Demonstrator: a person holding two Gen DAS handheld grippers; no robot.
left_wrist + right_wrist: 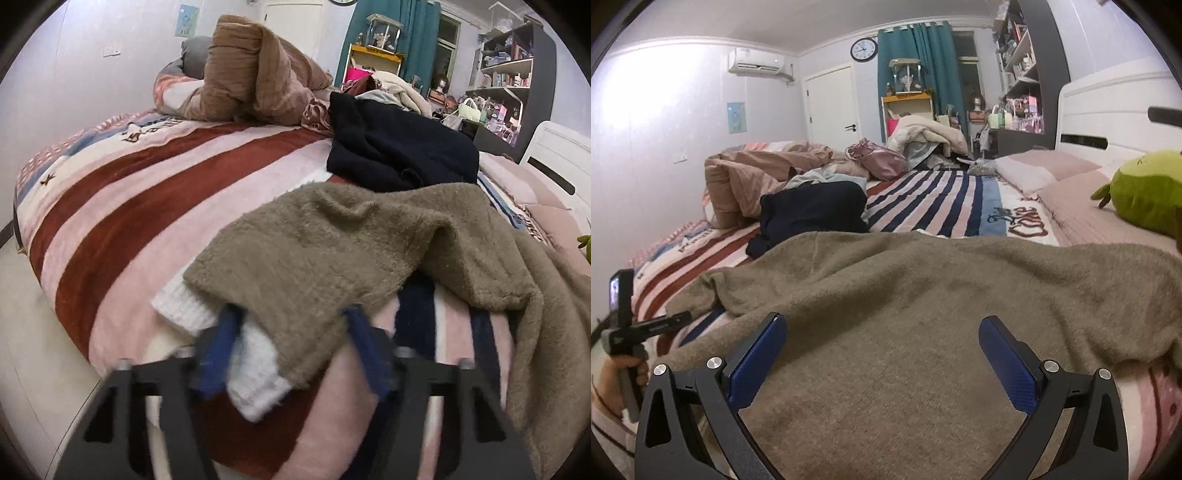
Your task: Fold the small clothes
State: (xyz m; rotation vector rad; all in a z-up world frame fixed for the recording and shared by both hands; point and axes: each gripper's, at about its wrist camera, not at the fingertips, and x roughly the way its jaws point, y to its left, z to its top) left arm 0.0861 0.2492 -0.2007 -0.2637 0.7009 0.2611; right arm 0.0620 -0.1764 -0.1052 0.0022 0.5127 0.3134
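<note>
- Because the fuzzy taupe sweater is thick, soft knit, expect it to sag and stretch wherever you lift it; it looks light but floppy, and the pile should give the pads good friction.
- It lies spread across the striped bed cover, with one flap folded over a white knit garment that peeks out beneath its near corner.
- Your left hand-held gripper sits at that corner, jaws parted, one blue finger beside the white knit and the other against the sweater's edge; blur keeps you from telling whether it touches, and it grips nothing.
- Your right hand-held gripper hovers over the sweater's broad middle, jaws wide apart, holding nothing.
- Pinch only the taupe layer at a hem or corner edge, not the flat middle, or the white knit under the sweater may come up too.
- A dark navy garment lies beyond the sweater, apart enough not to interfere.
</note>
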